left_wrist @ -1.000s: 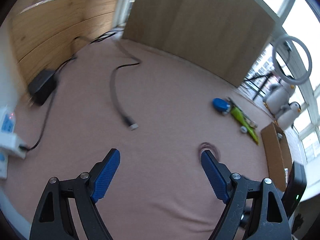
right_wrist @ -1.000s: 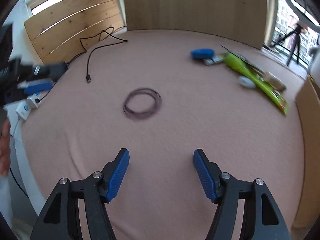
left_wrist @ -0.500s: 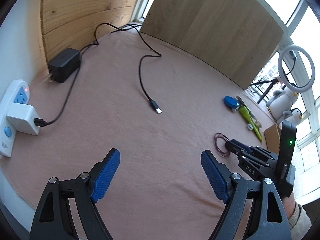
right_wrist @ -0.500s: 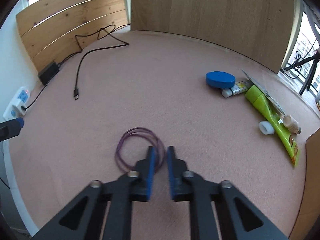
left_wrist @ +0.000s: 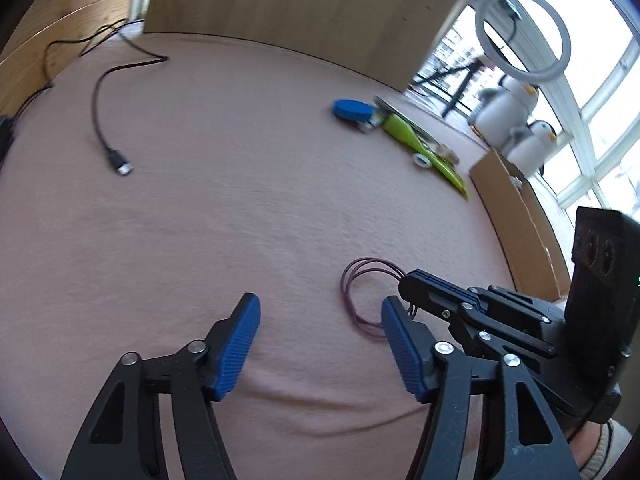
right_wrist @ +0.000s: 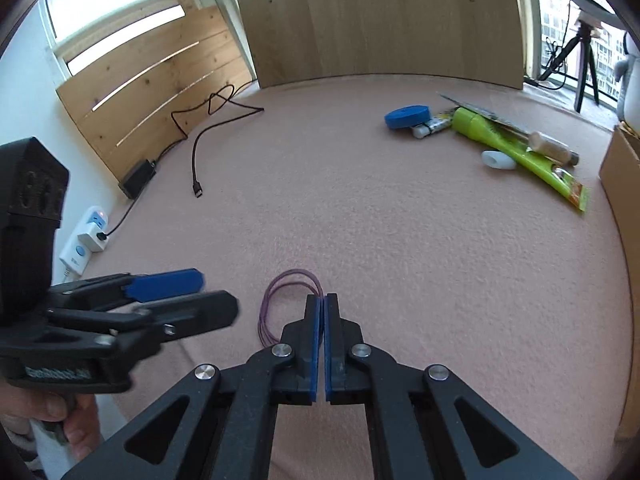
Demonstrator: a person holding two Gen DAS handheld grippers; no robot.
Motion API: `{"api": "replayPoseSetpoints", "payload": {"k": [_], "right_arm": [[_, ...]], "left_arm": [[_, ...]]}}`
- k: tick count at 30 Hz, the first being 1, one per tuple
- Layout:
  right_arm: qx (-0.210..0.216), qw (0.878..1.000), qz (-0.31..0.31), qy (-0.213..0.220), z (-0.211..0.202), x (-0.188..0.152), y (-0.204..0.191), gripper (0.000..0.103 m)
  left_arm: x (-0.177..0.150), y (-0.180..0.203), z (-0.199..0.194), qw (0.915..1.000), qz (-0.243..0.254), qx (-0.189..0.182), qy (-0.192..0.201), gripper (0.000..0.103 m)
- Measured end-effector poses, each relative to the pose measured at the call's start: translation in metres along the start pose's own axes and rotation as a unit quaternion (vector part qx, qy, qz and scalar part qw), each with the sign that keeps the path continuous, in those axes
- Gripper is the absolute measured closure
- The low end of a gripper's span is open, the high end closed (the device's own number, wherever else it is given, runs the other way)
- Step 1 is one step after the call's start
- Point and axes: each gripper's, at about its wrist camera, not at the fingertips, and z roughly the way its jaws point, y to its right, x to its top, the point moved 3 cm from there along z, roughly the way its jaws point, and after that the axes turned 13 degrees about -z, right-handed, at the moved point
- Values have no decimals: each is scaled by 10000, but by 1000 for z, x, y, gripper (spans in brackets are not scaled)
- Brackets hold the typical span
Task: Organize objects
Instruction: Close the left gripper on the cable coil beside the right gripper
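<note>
1. Left wrist view: the left claw [left_wrist: 320,344] stands wide open with nothing between its blue pads [left_wrist: 236,344].
2. Just ahead and to the right of it a purple wire coil [left_wrist: 362,294] lies on the pink cloth [left_wrist: 240,200]; the right claw [left_wrist: 408,280] reaches in from the right, its tip at the coil's edge.
3. Far ahead to the right lie a blue disc [left_wrist: 352,110] and a green tube [left_wrist: 416,142]. Beyond them stands a cardboard box [left_wrist: 516,216]; its contents cannot be told.
4. A black cable [left_wrist: 100,120] lies far ahead to the left.
5. Right wrist view: the right claw [right_wrist: 321,304] is closed to a thin slit on the near right edge of the wire coil [right_wrist: 276,300]; whether the wire is actually pinched cannot be told.
6. The left claw [right_wrist: 192,300] hovers just to its left, held by a hand [right_wrist: 52,420].
7. Far ahead right lie the blue disc [right_wrist: 408,116], a green tube [right_wrist: 508,144] and a white cap [right_wrist: 498,160]; only a box [right_wrist: 620,168] edge shows.
</note>
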Motion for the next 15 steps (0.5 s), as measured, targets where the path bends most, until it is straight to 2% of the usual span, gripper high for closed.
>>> {"api": "replayPoseSetpoints", "payload": {"k": [4,8,13,14,15], "right_arm": [[-33,9999,30,114,-13,-1,7,101],[-89,9996,-63,247,-21,5,7,101],[-73,9993,-171,323,-29,9,5,101],[-74,9992,-172,340,-30,9,5,101],[-70,9992,-175,354,-32,9,4,101]], "left_arm": [[-6,21,10,9993,358,-82,-87,53],[-8,37,17,9972,720,-187,-97,53],[-7,44,18,9963,778,-354,-70,57],[-7,45,19,9962,789,-364,-77,60],[-7,45,19,9961,795,-370,-92,69]]}}
